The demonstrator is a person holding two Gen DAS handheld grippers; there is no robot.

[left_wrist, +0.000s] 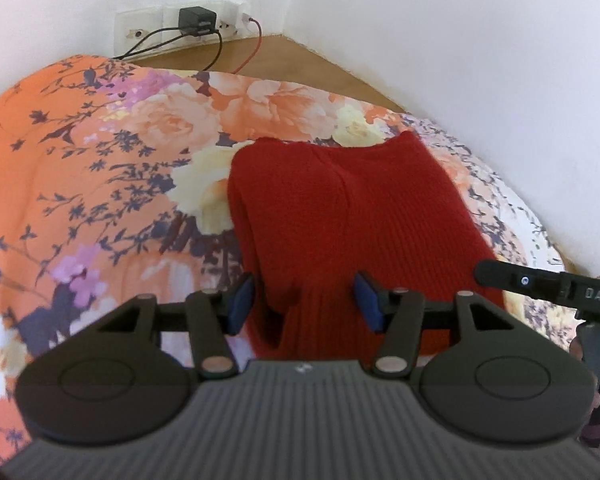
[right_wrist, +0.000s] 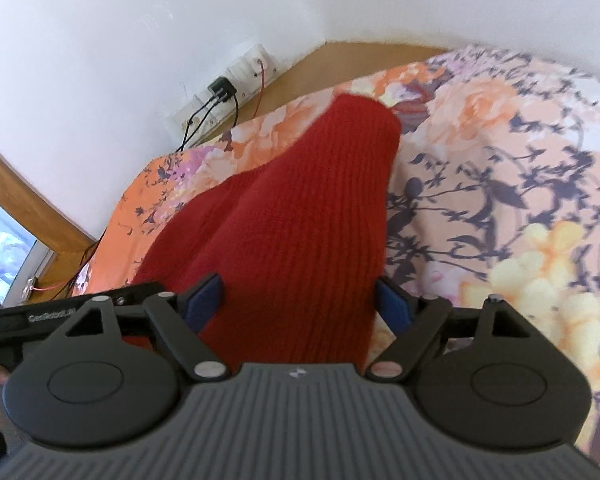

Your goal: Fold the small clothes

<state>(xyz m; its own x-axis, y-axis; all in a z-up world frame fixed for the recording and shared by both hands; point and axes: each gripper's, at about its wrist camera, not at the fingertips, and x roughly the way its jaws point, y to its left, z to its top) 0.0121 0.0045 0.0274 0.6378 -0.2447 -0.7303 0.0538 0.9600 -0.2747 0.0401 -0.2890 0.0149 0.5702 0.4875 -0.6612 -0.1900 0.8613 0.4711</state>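
Note:
A red knitted garment (left_wrist: 340, 208) lies on a floral orange bedspread (left_wrist: 80, 160), folded lengthwise into a long strip. My left gripper (left_wrist: 304, 300) is open, its blue pads on either side of the garment's near end, over its left part. My right gripper (right_wrist: 300, 300) is open too, its blue pads straddling the near end of the same red garment (right_wrist: 300, 208) over its right part. The right gripper's body shows at the right edge of the left wrist view (left_wrist: 548, 284). Whether the pads touch the cloth I cannot tell.
White walls meet in a corner behind the bed. A socket strip with a black charger (left_wrist: 196, 20) and black and red cables sits on the wall above a wooden ledge (left_wrist: 284, 56). A window frame (right_wrist: 16, 208) shows at the left of the right wrist view.

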